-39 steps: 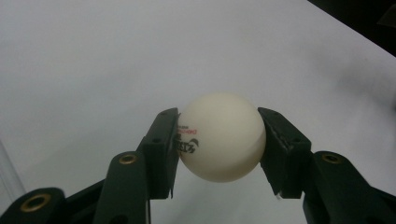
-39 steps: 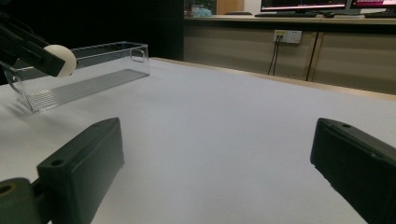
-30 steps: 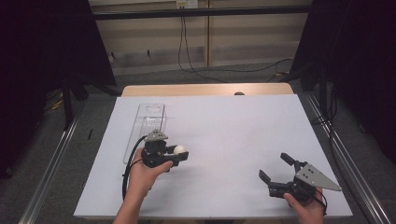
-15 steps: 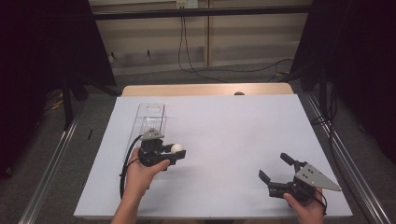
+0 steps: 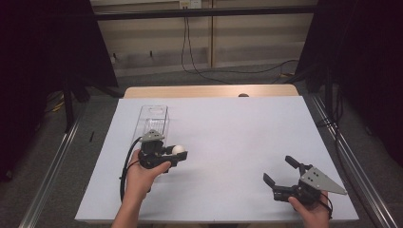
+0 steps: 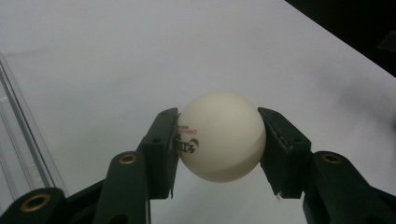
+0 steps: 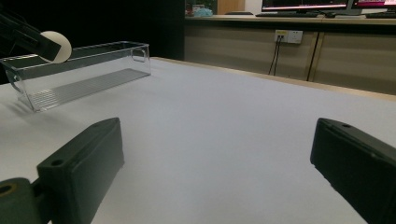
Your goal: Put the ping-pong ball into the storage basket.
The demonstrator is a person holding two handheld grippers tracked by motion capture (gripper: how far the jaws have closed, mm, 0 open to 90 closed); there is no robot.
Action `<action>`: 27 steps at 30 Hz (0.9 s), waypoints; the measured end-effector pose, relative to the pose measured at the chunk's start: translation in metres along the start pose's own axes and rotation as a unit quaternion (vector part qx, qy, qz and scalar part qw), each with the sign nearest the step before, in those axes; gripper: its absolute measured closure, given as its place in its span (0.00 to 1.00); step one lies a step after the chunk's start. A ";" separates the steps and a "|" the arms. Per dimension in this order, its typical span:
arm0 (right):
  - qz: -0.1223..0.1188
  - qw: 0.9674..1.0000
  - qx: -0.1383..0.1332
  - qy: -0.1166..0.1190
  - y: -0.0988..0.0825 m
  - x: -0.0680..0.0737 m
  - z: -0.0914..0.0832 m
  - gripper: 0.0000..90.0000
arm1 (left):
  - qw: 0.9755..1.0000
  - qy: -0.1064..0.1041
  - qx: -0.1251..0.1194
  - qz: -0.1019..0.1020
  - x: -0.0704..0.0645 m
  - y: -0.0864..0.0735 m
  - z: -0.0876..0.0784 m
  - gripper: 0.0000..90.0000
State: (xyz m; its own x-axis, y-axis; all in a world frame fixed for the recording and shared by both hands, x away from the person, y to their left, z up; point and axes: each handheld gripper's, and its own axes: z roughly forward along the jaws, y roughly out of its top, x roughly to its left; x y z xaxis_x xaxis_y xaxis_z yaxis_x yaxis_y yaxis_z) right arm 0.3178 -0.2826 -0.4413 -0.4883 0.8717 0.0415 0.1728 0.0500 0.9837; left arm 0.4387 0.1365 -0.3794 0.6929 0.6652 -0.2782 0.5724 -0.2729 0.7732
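Ball (image 6: 220, 135), printed logo facing left, clamped in left claw (image 6: 218, 140).

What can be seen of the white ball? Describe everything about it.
The white ball is a smooth, matte, off-white sphere that looks like plastic, with small red and black print on one side. The left tool is shut on it, one black pad pressing each side, and it is held off the white table, beside the near end of a clear box.
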 end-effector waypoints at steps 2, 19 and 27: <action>-0.002 1.000 -0.001 -0.002 0.000 0.000 0.000 0.02 | 1.000 0.002 0.000 0.001 0.002 0.001 -0.003 0.57; -0.002 1.000 -0.002 -0.002 0.000 0.000 0.000 0.02 | 1.000 0.010 -0.006 -0.003 0.009 0.003 -0.012 0.57; -0.001 1.000 -0.004 -0.003 0.000 -0.001 0.000 0.02 | 1.000 0.009 -0.005 -0.005 0.010 0.003 -0.011 0.57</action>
State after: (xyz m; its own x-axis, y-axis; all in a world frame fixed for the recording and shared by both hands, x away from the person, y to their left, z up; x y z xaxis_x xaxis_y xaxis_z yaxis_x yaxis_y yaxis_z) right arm 0.3181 -0.2831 -0.4414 -0.4828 0.8749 0.0386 0.1656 0.0479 0.9850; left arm 0.4420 0.1502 -0.3733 0.6795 0.6802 -0.2750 0.5742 -0.2598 0.7764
